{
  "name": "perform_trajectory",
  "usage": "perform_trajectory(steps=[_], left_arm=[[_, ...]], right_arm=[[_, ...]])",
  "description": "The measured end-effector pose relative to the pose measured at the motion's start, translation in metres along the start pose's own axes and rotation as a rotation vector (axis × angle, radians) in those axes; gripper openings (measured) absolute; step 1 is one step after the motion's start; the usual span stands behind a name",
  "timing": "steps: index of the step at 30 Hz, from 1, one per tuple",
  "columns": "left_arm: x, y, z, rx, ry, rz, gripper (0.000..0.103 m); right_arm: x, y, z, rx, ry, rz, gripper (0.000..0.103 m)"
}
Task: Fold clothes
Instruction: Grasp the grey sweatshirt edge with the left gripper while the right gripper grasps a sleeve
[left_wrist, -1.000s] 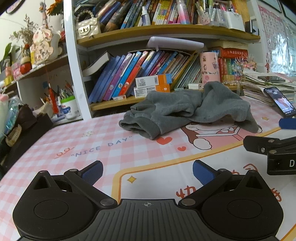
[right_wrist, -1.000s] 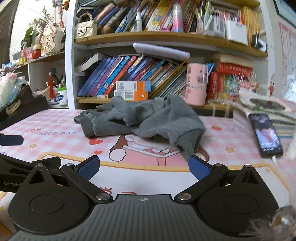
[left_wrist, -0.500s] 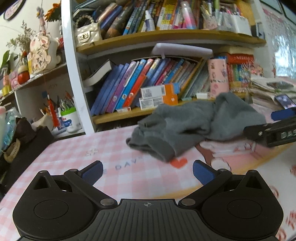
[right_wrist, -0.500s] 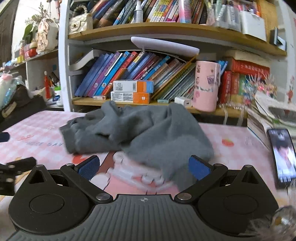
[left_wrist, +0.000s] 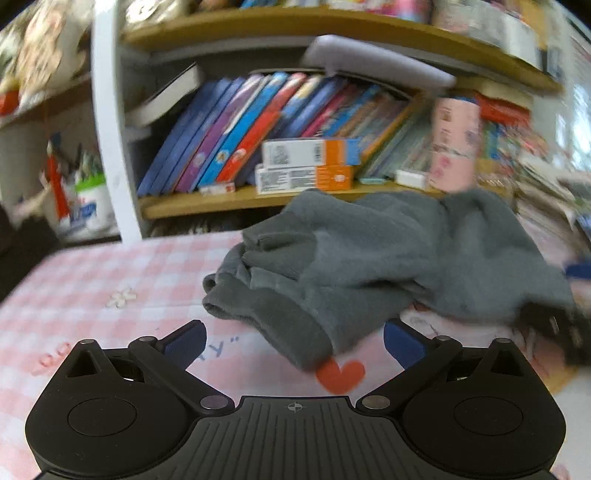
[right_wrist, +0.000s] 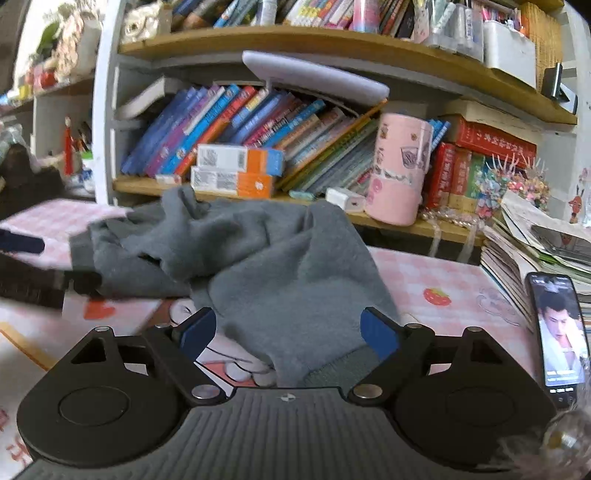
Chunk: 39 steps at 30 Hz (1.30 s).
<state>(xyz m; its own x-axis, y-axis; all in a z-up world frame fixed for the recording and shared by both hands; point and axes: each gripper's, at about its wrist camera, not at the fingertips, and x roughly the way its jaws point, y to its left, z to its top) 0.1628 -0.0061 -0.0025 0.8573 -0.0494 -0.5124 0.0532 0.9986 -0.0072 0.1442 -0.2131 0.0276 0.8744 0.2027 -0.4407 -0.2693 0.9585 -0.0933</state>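
Garment: a crumpled grey fleece garment (left_wrist: 388, 258) lies in a heap on the table (left_wrist: 92, 288), towards its far edge, one ribbed cuff nearest the camera.
Left claw: the left claw (left_wrist: 293, 339) hovers low over the pink checked tablecloth, blue pads (left_wrist: 184, 341) spread wide, the cuff lying just ahead between them, untouched.
Right claw: a dark, blurred right claw (left_wrist: 561, 325) shows at the right edge, against the garment's far end; its state is unclear.
Table print: a red heart (left_wrist: 341, 374) shows just beneath the cuff.
Backdrop: a bookshelf (left_wrist: 258, 199) of leaning books stands behind the table's far edge.
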Motion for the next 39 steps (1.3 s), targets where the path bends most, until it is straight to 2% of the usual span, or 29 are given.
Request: perform_trajectory(steps=[3,5,6,7,8,9,10,13,16,18,22,27,29,30,35,39], left_arm=[[0.018,0.012,0.007,-0.127,0.041,-0.024,0.089],[0.029,0.02,0.009,-0.209,0.066,-0.053,0.086],[0.033,0.023,0.009,-0.243,0.075,-0.074,0.08],[0.037,0.026,0.009,-0.277,0.083,-0.095,0.064],[0.039,0.03,0.009,-0.312,0.086,-0.12,0.058],[0.041,0.033,0.008,-0.346,0.086,-0.147,0.046],[0.042,0.036,0.008,-0.367,0.083,-0.169,0.037],[0.018,0.052,0.016,-0.353,0.0,-0.135,0.023],[-0.009,0.069,0.024,-0.332,-0.093,-0.089,0.02],[-0.028,0.081,0.029,-0.317,-0.154,-0.058,0.02],[-0.065,0.103,0.04,-0.287,-0.278,0.004,0.02],[-0.119,0.146,0.035,-0.323,-0.346,0.114,0.019],[-0.129,0.158,0.033,-0.328,-0.335,0.149,0.02],[-0.132,0.164,0.03,-0.339,-0.323,0.165,0.02],[-0.131,0.186,-0.006,-0.395,-0.183,0.175,0.025],[-0.132,0.177,-0.032,-0.326,-0.097,0.177,0.037]], right_arm=[[0.009,-0.002,-0.004,-0.001,0.047,-0.005,0.083],[0.012,-0.005,-0.006,0.007,0.068,-0.011,0.072],[0.013,-0.007,-0.007,0.018,0.073,-0.016,0.068],[0.013,-0.01,-0.007,0.029,0.075,-0.02,0.058],[0.013,-0.013,-0.008,0.041,0.076,-0.024,0.051],[0.013,-0.016,-0.008,0.052,0.077,-0.025,0.047],[0.012,-0.019,-0.009,0.064,0.076,-0.025,0.039],[0.011,-0.028,-0.009,0.109,0.068,-0.012,0.033],[0.006,-0.036,-0.009,0.153,0.042,0.016,0.025],[0.001,-0.038,-0.007,0.178,0.018,0.055,0.024],[-0.005,-0.03,-0.005,0.197,0.005,0.179,0.024],[-0.016,0.001,-0.005,0.133,0.01,0.366,0.023],[-0.023,0.012,-0.005,0.098,-0.007,0.41,0.021],[-0.026,0.014,-0.004,0.089,-0.024,0.399,0.021],[-0.019,-0.013,-0.003,0.19,-0.035,0.227,0.021],[-0.01,-0.027,-0.006,0.258,-0.007,0.191,0.021]])
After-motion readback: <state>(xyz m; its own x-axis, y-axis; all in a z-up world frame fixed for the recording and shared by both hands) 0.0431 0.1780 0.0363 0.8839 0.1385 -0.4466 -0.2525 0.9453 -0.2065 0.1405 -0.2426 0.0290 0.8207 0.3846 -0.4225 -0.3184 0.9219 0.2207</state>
